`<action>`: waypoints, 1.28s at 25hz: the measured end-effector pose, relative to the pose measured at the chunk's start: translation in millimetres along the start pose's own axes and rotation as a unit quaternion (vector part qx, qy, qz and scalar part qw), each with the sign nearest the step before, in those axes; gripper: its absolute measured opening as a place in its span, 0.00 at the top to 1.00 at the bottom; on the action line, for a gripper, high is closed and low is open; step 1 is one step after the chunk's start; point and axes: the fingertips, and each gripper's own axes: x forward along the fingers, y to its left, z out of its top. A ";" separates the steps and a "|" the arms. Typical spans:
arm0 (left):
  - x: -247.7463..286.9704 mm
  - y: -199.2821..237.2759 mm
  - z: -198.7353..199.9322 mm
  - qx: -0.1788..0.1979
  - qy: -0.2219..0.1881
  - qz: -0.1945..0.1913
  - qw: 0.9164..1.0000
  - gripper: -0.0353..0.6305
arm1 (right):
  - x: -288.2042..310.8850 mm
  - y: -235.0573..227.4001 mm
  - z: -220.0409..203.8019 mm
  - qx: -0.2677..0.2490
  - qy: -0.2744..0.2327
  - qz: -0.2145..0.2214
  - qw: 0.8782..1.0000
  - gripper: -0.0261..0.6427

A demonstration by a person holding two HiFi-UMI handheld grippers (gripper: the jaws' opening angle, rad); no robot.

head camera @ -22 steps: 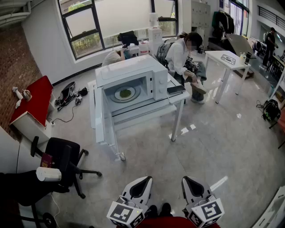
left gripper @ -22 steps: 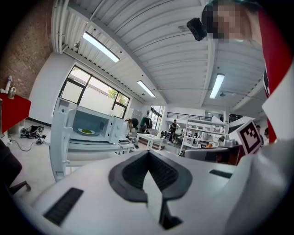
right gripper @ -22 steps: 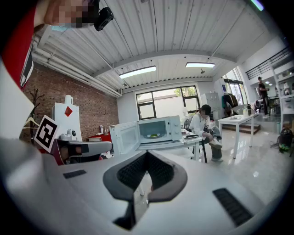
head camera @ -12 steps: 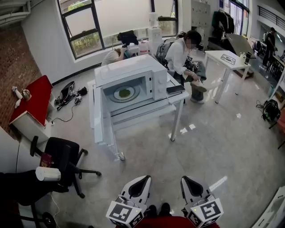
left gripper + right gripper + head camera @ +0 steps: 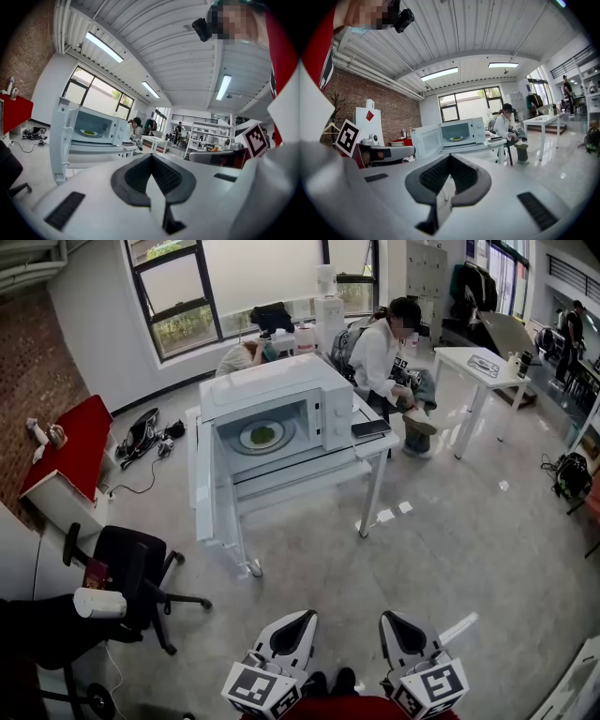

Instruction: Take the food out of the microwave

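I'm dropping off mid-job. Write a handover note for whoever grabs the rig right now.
Left gripper: shut, empty, held low in front of the person.
Right gripper: shut, empty, beside the left one.
Things: the microwave stands on the white table across the floor, well away from both grippers. Its door hangs open at the left in the head view. The plate with green food sits inside.
Done: the door is open.
Left: walk up, open a gripper, grip the plate and bring it out.
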 end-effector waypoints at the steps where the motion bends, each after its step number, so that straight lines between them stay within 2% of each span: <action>1: 1.4 -0.2 -0.2 -0.001 0.000 0.000 1.000 0.93 | 0.1 -1.3 -0.2 0.005 0.002 -0.002 1.000 0.94; 4: 6.0 -0.2 -3.3 0.001 0.007 0.002 1.000 0.93 | -0.5 -6.6 -1.1 0.027 0.018 -0.012 0.999 0.94; 11: 19.1 -3.1 -7.4 0.010 0.018 0.014 1.000 0.93 | -4.9 -32.8 2.2 0.018 0.020 -0.029 0.999 0.94; 18: 29.0 -8.3 -12.4 0.017 0.022 0.030 0.999 0.93 | -5.5 -49.2 3.5 0.013 0.017 -0.022 1.000 0.94; 25: 39.4 -4.8 -5.7 0.017 0.011 0.048 0.999 0.93 | -2.7 -53.8 11.4 -0.001 0.001 -0.008 1.000 0.94; 32: 46.9 -4.9 14.0 0.040 -0.012 0.066 0.997 0.93 | -5.9 -62.3 22.6 -0.009 -0.013 -0.004 1.000 0.94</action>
